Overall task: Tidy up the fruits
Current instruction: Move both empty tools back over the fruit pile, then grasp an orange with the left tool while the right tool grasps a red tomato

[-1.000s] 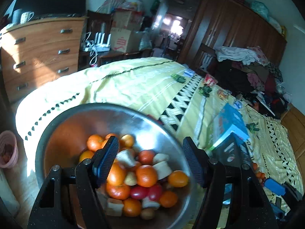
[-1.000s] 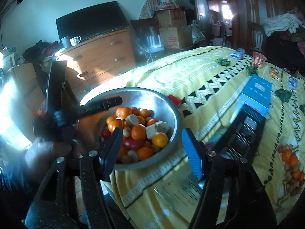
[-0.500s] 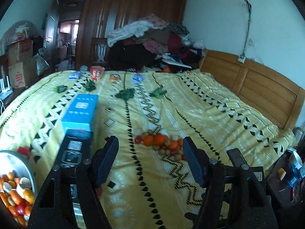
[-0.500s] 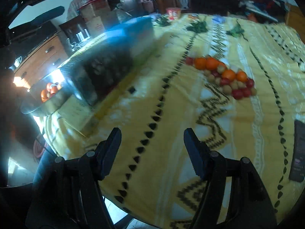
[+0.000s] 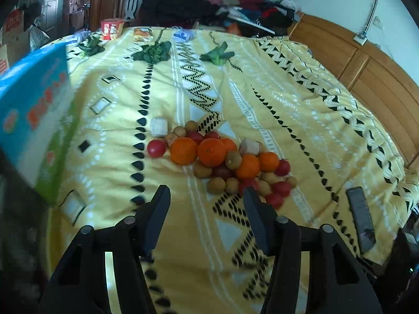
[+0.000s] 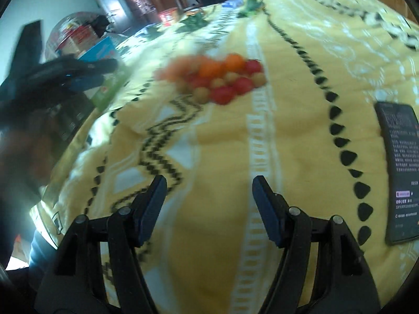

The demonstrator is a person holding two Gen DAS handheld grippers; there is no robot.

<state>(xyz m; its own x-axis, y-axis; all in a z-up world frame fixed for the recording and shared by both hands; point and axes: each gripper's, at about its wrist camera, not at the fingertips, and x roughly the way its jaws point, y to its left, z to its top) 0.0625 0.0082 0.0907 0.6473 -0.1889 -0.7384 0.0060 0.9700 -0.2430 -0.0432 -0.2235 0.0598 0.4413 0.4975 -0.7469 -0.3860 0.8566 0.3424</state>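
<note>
A heap of loose fruit lies on the yellow patterned bedspread: several oranges, red fruits, small brown ones and pale cut chunks. My left gripper hovers just short of the heap's near edge, its jaws closing with only cloth between them. In the right wrist view the fruit heap is blurred and farther off. My right gripper stands open over bare bedspread, nothing between its fingers. The other gripper and the hand holding it show dark and blurred at the left.
A blue box stands at the left of the bed. A dark phone lies on the cover at the right. Green leafy items and small packets sit at the far end. A wooden headboard lines the right side.
Both views swung away from the metal bowl of fruit to the loose heap on the bed, which now sits nearer. The left jaws have narrowed. The right jaws look unchanged.
</note>
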